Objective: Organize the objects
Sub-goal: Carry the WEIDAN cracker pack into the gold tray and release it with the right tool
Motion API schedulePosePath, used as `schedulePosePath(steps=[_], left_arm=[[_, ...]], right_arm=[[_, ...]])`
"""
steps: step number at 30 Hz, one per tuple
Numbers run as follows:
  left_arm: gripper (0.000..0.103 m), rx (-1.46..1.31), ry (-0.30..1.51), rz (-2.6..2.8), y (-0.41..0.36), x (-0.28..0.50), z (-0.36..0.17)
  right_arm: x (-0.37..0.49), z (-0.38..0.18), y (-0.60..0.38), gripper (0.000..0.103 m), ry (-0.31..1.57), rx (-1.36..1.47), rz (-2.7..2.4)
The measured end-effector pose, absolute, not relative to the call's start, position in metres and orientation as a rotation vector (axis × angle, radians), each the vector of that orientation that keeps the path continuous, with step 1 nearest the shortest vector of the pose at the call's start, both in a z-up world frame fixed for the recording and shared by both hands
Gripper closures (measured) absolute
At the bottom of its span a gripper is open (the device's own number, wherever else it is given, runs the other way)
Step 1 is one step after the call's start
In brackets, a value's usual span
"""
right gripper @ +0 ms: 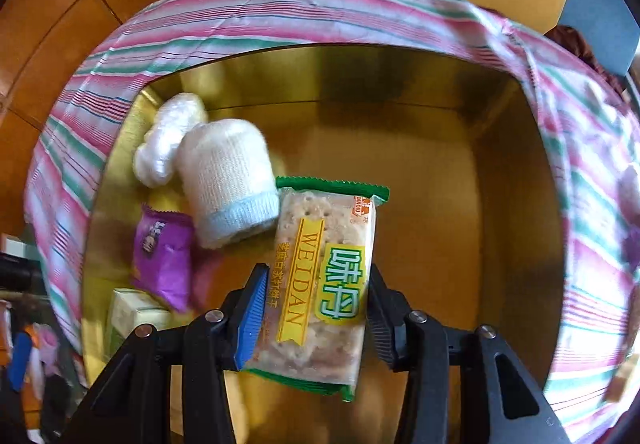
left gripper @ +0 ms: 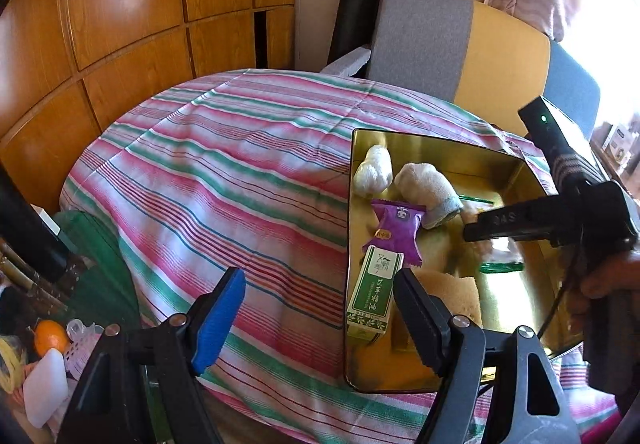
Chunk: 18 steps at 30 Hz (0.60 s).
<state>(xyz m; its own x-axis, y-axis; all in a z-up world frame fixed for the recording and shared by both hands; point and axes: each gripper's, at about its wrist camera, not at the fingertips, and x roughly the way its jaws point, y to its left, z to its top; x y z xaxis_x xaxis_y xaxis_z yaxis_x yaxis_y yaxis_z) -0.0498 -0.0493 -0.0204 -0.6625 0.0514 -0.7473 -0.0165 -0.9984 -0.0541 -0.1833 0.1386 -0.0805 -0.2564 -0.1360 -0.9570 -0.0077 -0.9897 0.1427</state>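
Observation:
A gold tin tray (left gripper: pixel 500 167) sits on the striped cloth at the right. In it lie a white plastic-wrapped bundle (left gripper: pixel 374 169), a rolled white sock (left gripper: pixel 426 189), a purple snack packet (left gripper: pixel 396 234), a green and white box (left gripper: pixel 370 294) and a tan sponge (left gripper: pixel 452 292). My left gripper (left gripper: pixel 320 308) is open and empty above the cloth at the tray's left edge. My right gripper (right gripper: pixel 316 304) is shut on a cracker packet (right gripper: pixel 324 276) and holds it over the tray (right gripper: pixel 460 203), next to the sock (right gripper: pixel 230 183). The right gripper also shows in the left wrist view (left gripper: pixel 480 230).
The striped cloth (left gripper: pixel 224 171) covers a round table. A grey, yellow and blue chair (left gripper: pixel 460 43) stands behind it, with wooden cabinets (left gripper: pixel 120 3) to the left. An orange (left gripper: pixel 50 338) and clutter lie low at the left.

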Motion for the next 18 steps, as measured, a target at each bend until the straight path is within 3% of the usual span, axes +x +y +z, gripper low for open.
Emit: schedulePosePath(steps=[8,18], left_arm=[[0.026,-1.276,-0.074,2.833,-0.05,-0.05,-0.021],[0.026,-1.234,-0.014,2.841,-0.039,-0.045,-0.015]], right_arm=[[-0.171,-0.078,0.143,0.053,-0.433,1.753,-2.256],[-0.125,-0.04,0.187,0.053,-0.338,1.589,-2.445]])
